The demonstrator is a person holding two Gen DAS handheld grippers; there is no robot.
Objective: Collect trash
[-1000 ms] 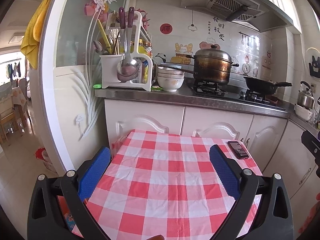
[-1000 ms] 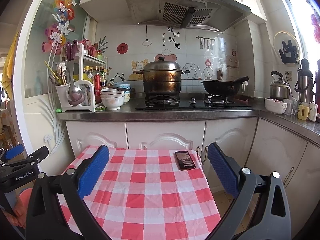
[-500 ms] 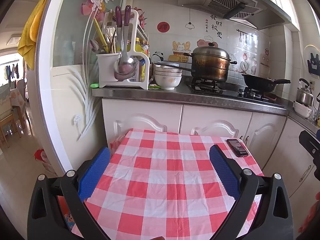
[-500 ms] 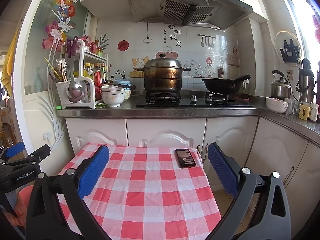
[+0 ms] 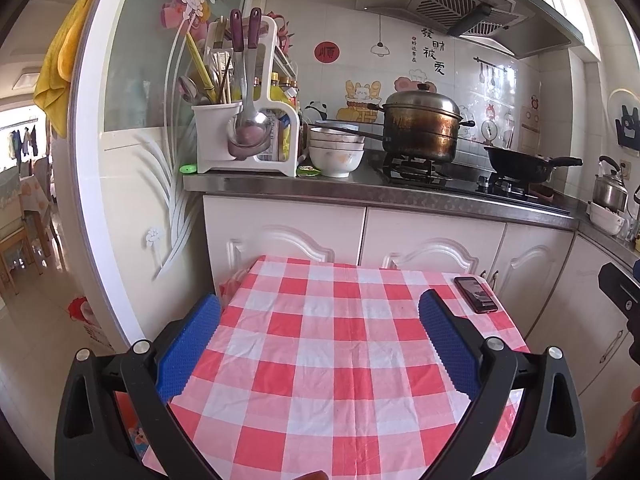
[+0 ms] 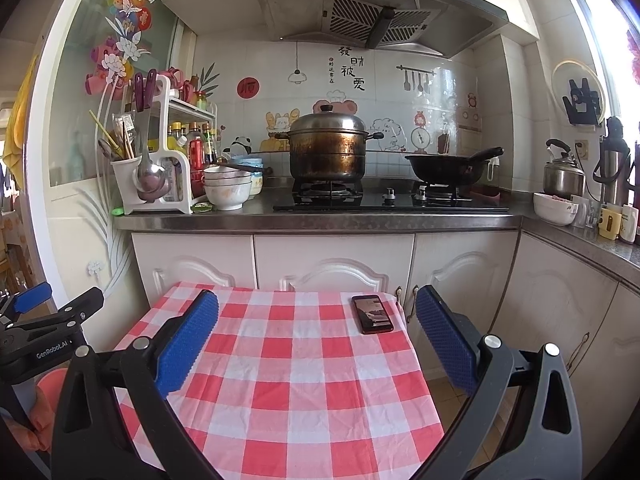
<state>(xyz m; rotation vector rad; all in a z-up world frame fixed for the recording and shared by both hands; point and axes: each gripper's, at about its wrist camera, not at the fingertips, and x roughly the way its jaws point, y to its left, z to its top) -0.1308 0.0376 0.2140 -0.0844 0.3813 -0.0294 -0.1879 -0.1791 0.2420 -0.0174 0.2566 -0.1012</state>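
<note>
No trash lies on the red-and-white checked table (image 5: 340, 360) (image 6: 288, 380). A small green wrapper (image 5: 307, 171) (image 6: 201, 208) lies on the steel counter beside the stacked bowls (image 5: 337, 152). A green round scrap (image 5: 188, 168) (image 6: 117, 211) sits at the counter's left end. My left gripper (image 5: 320, 300) hovers open over the table's near half, nothing between its blue pads. My right gripper (image 6: 317, 294) is open too, above the table's right part. Each gripper shows at the edge of the other's view: the left gripper (image 6: 52, 312), the right gripper (image 5: 620, 292).
A dark phone (image 5: 476, 294) (image 6: 372, 314) lies at the table's far right corner. On the counter stand a white utensil rack (image 5: 244, 136), a lidded pot (image 6: 328, 148), a wok (image 6: 448, 166) and a kettle (image 6: 562, 174). White cabinet doors (image 6: 332, 264) close in behind the table.
Both views have drifted slightly, the counter and table sliding a little up and left in frame. Both grippers stay open and hold nothing.
</note>
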